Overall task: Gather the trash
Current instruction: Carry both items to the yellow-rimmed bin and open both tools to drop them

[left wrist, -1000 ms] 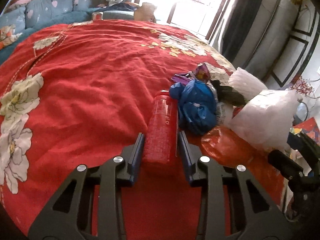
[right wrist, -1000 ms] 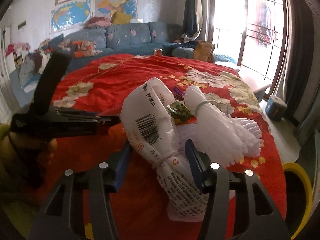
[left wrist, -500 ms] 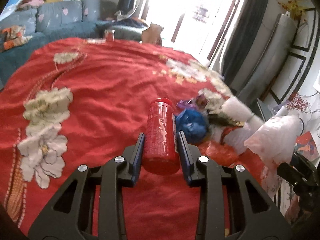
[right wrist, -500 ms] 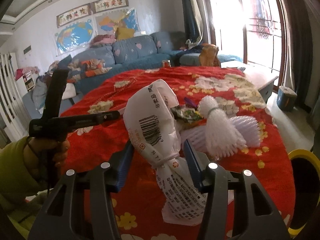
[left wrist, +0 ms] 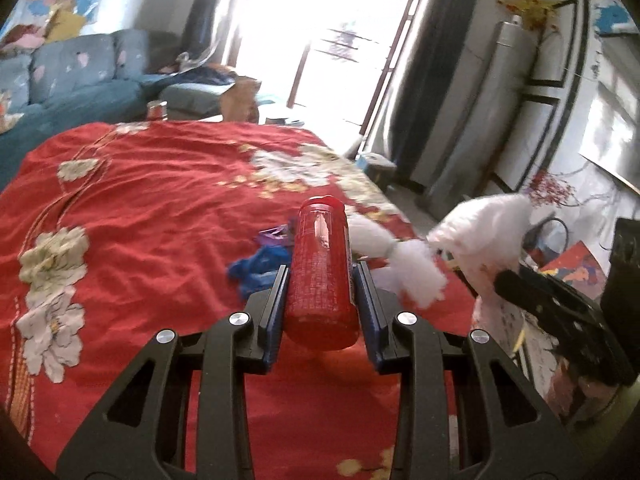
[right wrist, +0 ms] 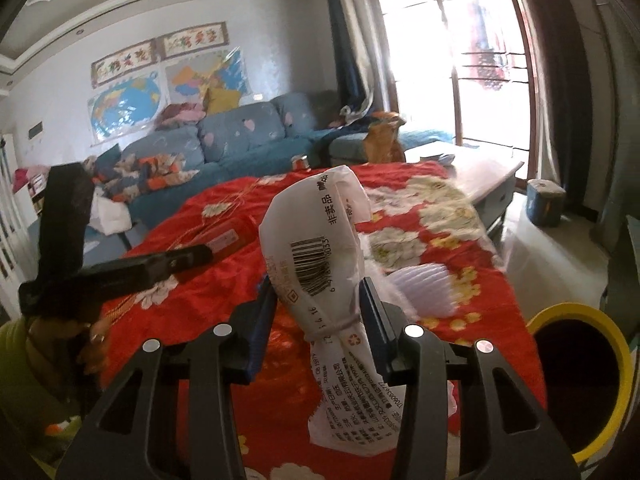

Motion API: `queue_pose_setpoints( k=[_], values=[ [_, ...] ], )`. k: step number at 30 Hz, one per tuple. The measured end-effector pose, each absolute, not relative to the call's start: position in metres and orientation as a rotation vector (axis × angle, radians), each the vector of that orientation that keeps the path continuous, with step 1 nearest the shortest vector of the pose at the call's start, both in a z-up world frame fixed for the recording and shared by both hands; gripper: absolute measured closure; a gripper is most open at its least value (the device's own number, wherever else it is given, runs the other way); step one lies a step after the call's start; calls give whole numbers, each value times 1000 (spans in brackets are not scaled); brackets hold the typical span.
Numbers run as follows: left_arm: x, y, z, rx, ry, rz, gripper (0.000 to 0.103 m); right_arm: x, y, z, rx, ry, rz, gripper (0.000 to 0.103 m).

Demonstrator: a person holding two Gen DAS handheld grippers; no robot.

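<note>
Where the yellow-rimmed bin [right wrist: 576, 380] gapes at the lower right of the right wrist view, its inside is too dark to read. Centre frame, the right tool [right wrist: 318, 300] is closing on a knotted white bag [right wrist: 316, 248], pads against its sides. The left tool [left wrist: 321, 298] is clamped on a red bottle [left wrist: 320, 268] above the red-covered desk [left wrist: 140, 200], whose near edge is cut off. Left of the bottle lie blurred blue scraps [left wrist: 260, 270].

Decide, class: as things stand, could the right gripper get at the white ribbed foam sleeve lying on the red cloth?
Probably not yet. The right gripper has a white printed plastic bag between its closing jaws, so the ribbed foam sleeve just beyond, otherwise unblocked, must wait until that bag is dropped.
</note>
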State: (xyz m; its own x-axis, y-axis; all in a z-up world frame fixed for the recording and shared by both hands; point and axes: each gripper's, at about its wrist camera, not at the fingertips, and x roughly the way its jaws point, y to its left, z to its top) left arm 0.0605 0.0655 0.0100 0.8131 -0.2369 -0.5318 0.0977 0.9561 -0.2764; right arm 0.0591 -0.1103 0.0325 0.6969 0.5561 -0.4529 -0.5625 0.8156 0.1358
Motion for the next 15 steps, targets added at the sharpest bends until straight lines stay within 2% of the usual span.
queue_pose_setpoints(
  k=[15],
  values=[
    [68, -6, 18, -174, 580, -328, 77, 78, -187, 35, 73, 461, 429, 63]
  ],
)
